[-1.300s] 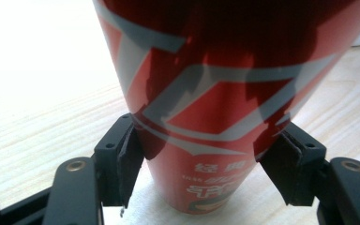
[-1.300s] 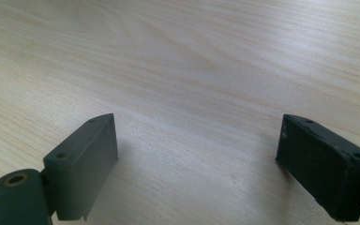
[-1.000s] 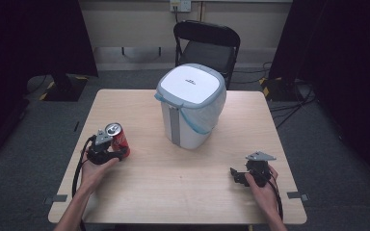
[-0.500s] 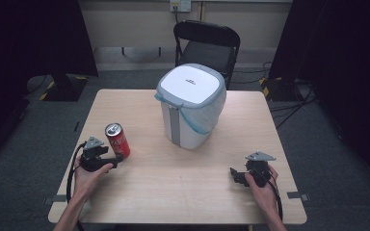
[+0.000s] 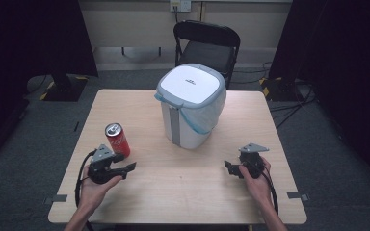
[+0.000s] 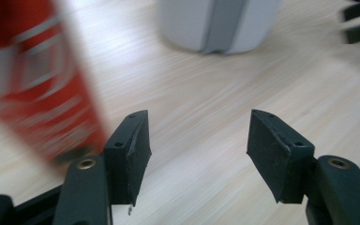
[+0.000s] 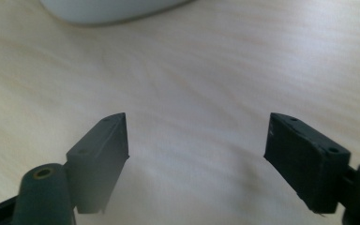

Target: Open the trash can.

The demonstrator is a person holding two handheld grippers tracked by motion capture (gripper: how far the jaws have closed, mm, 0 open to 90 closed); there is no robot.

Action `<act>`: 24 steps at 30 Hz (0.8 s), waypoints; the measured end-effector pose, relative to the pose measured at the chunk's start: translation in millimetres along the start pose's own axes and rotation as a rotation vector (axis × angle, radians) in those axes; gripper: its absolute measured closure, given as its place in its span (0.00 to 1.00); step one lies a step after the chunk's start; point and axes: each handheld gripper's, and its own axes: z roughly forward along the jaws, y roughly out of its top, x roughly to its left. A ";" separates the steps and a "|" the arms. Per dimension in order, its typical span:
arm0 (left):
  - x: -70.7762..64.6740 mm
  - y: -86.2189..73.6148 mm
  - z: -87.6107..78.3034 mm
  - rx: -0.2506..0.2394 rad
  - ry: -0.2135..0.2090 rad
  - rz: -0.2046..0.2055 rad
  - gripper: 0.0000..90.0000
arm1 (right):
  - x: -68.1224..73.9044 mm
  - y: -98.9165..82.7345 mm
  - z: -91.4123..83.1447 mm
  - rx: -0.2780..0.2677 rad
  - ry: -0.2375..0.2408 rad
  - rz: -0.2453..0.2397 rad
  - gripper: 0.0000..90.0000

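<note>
The left gripper (image 5: pixel 127 167) has drawn back from the red can (image 5: pixel 117 139) – which stands upright at the table's (image 5: pixel 183 192) near left, left of the bin (image 5: pixel 190 106) – jaws just narrowing, released, so keep retreating straight, clear of it.

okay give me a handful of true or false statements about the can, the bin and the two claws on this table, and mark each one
1. The red can stands upright on the table. True.
2. The left claw is clamped on the can. False: its jaws stand apart with nothing between them, and the can is beside it; the jaws have just been closing somewhat.
3. The white bin has its lid shut. True.
4. The right claw holds a bottle. False: its jaws are apart over bare table, having just closed a little.
5. The can lies inside the bin. False: it stands on the table, apart from the bin.
</note>
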 end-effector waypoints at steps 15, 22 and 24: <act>-15.8 63.0 106.5 0.029 -0.012 -0.036 0.38 | -34.5 72.7 28.9 -0.079 0.020 0.025 0.28; -5.6 73.2 126.8 0.016 0.041 -0.059 0.33 | -55.9 94.5 57.4 -0.090 -0.022 0.007 0.28; -2.5 71.0 129.6 0.033 0.053 -0.062 0.33 | -63.7 102.8 68.3 -0.091 -0.030 -0.005 0.28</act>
